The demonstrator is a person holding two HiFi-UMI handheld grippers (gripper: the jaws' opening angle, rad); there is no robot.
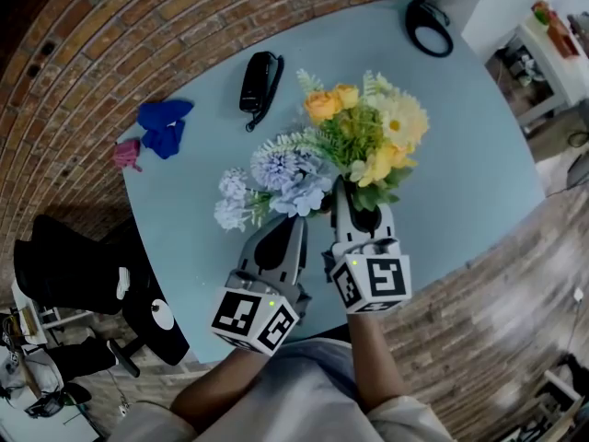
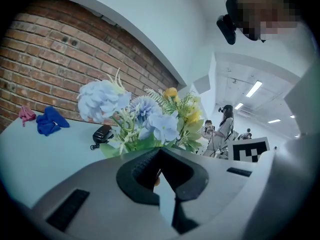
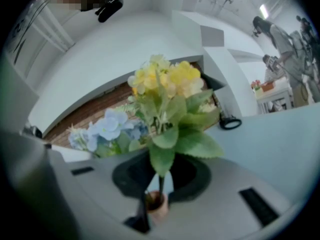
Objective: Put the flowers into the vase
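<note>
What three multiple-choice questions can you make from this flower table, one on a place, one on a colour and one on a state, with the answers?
1. Where is the black handset?
A. On the table, beyond the flowers
B. On the floor
C. On a chair

2. What colour is the bunch in the left gripper?
A. Red
B. Yellow
C. Pale blue

3. What is the right gripper doing?
A. Standing open and empty
B. Shut on the yellow bunch
C. Lying on the table

Answers:
1 A: the head view shows the handset lying flat on the table past the blooms.
2 C: the pale blue bunch rises from that gripper.
3 B: the right gripper view shows the stem pinched between its jaws.
</note>
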